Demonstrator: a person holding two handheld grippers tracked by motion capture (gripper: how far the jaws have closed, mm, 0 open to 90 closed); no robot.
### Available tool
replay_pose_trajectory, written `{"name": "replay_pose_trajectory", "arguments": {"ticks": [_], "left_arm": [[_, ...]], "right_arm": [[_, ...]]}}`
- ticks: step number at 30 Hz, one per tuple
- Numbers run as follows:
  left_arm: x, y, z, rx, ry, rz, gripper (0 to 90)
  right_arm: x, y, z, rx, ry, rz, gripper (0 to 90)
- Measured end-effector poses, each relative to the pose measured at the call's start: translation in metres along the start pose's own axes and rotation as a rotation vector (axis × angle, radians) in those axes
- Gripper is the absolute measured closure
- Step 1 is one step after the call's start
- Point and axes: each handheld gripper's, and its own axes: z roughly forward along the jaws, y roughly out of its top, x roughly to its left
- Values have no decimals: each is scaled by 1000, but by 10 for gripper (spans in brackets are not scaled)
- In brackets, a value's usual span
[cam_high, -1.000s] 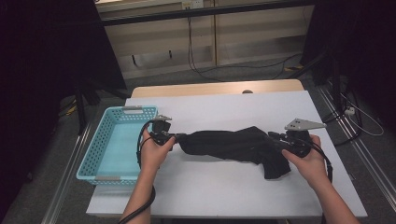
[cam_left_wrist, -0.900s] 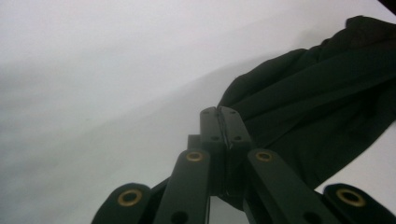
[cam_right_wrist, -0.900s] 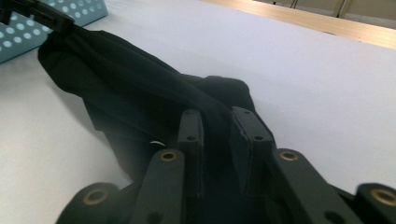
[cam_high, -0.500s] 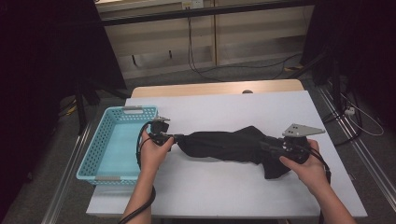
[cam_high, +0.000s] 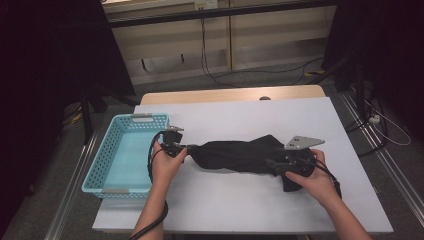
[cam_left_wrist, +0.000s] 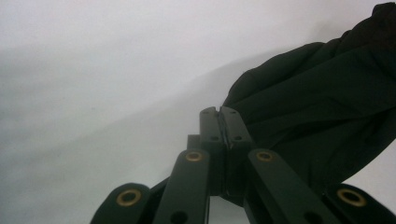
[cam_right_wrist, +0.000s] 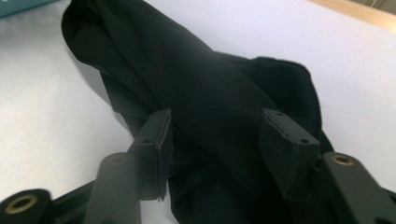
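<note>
Pinching the left end of the crumpled black cloth garment at frame centre, my left gripper is clamped tight. My right gripper has just been opening, jaws straddling the bunched right end on the white table.

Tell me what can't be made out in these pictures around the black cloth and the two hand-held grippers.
- High view: what garment the black cloth is; it lies bunched.
- Left gripper view: whether the shut left hand-held gripper pinches cloth; the jaws hide the seam.
- Right gripper view: the cloth's near end, cut off by the bottom edge behind the right hand-held gripper, whose jaws have just been opening.
</note>
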Motion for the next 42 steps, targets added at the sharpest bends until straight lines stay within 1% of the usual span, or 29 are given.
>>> {"name": "replay_pose_trajectory", "arguments": {"ticks": [3,6,8,11,14,15,17,18,20,21,22,23,24,26,27,29,31,32,33,35,37,38,42], "left_arm": [[0,0,1,9,5,9,890],[0,1,1,7,-1,-2,887],[0,1,0,4,-2,4,886],[-2,1,0,7,-2,11,886],[-3,1,1,4,-6,5,880],[-3,1,2,3,-6,7,877],[-3,0,2,6,-9,10,876],[-3,0,2,9,-7,14,876],[-4,-1,3,10,-17,11,876],[-4,-1,3,12,-15,16,877],[-5,-2,3,5,-15,11,876],[-5,-2,3,7,-17,19,876],[-5,-2,3,9,-20,21,876],[-6,-2,3,7,-30,22,871],[-8,-2,4,-7,-34,11,865],[-10,-2,4,-11,-43,21,846],[-11,-1,3,-11,-64,28,794],[-12,-1,3,-14,-66,40,748],[-13,-1,3,-22,-72,56,687],[-15,0,2,-43,-71,82,564],[-18,2,-1,-57,-82,99,486],[-20,2,-3,-67,-82,114,454],[-30,4,-7,-72,-109,171,419]], "right_arm": [[-1,-2,6,33,-18,-11,371],[-3,-6,10,55,-29,-12,369],[-4,-7,13,63,-33,-14,375],[-4,-9,17,90,-44,-29,385],[-5,-11,20,106,-46,-44,414],[-6,-12,20,106,-47,-39,442],[-8,-12,19,103,-52,-40,567],[-10,-11,18,95,-49,-33,624],[-14,-11,13,73,-35,12,719],[-16,-11,10,58,-33,26,750],[-18,-11,7,44,-30,44,799],[-20,-10,3,25,-24,61,835],[-22,-10,0,13,-16,72,857],[-26,-10,-6,-12,-7,94,868],[-28,-9,-9,-18,-10,106,870],[-31,-9,-15,-35,-11,125,872],[-34,-9,-21,-49,-20,133,873],[-36,-9,-23,-57,-23,145,874],[-38,-9,-26,-63,-29,150,874],[-41,-11,-29,-69,-35,163,875],[-44,-13,-30,-67,-47,176,875],[-45,-14,-30,-67,-48,178,875],[-44,-13,-28,-60,-51,175,875]]}}
